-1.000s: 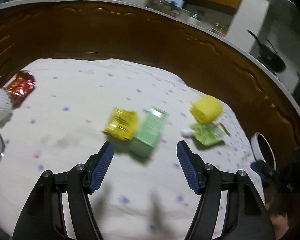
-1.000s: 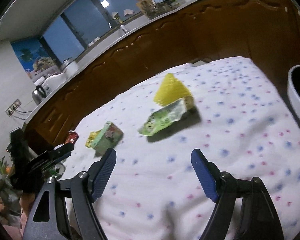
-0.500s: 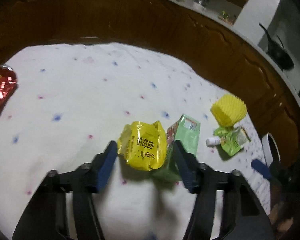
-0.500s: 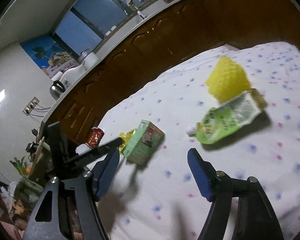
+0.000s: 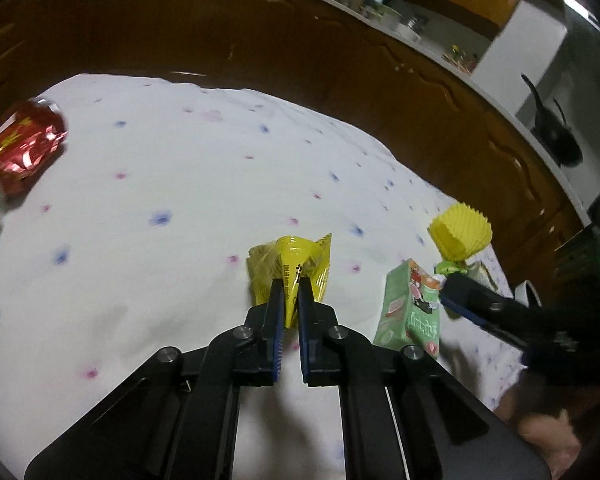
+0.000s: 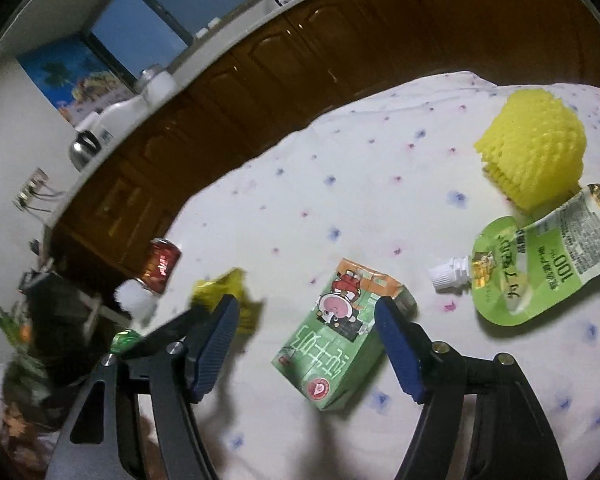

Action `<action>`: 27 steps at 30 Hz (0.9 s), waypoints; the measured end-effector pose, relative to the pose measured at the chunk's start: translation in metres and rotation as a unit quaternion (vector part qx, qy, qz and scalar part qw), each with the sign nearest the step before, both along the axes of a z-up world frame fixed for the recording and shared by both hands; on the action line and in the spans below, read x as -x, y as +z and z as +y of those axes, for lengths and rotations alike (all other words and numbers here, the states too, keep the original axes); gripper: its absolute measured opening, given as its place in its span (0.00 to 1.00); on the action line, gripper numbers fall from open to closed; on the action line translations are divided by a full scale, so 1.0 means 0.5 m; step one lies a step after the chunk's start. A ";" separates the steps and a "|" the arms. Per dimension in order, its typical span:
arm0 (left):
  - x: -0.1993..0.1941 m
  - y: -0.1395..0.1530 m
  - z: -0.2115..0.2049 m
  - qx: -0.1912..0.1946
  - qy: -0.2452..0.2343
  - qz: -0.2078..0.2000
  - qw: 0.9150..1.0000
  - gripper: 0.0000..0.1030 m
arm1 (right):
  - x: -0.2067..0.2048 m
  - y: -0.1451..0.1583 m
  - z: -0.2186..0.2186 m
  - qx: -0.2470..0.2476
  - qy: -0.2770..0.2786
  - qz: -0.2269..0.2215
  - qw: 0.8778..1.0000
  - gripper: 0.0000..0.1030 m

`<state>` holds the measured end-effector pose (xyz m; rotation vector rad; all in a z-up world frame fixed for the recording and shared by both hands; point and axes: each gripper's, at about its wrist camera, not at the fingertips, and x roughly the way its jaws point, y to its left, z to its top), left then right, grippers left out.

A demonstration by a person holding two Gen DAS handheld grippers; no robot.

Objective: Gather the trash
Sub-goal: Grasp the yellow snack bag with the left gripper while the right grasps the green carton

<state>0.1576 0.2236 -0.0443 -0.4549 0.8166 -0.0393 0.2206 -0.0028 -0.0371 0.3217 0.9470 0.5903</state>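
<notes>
Low in the frame, our left gripper (image 5: 291,294) pinches the yellow wrapper (image 5: 290,266) to lift it. Our right gripper (image 6: 306,326) spreads wide around the green carton (image 6: 340,332) at lower centre, ready to close on it.

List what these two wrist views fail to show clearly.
- Yellow wrapper: lower part hidden between the left gripper fingers; blurred in right wrist view.
- Red can: cut off by left wrist view's edge.
- Green carton: far side hidden behind right gripper finger.
</notes>
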 end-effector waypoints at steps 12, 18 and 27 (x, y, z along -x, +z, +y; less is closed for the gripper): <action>0.032 -0.005 0.009 0.012 0.011 0.003 1.000 0.05 | 0.002 -0.053 0.020 0.026 0.001 0.037 0.999 0.71; 0.038 0.002 -0.012 0.009 0.002 0.004 1.000 0.05 | 0.012 -0.045 -0.004 0.017 0.019 0.017 1.000 0.50; 0.032 0.041 -0.103 0.013 -0.044 -0.011 0.999 0.05 | 0.070 0.004 -0.143 -0.022 0.009 -0.002 1.000 0.49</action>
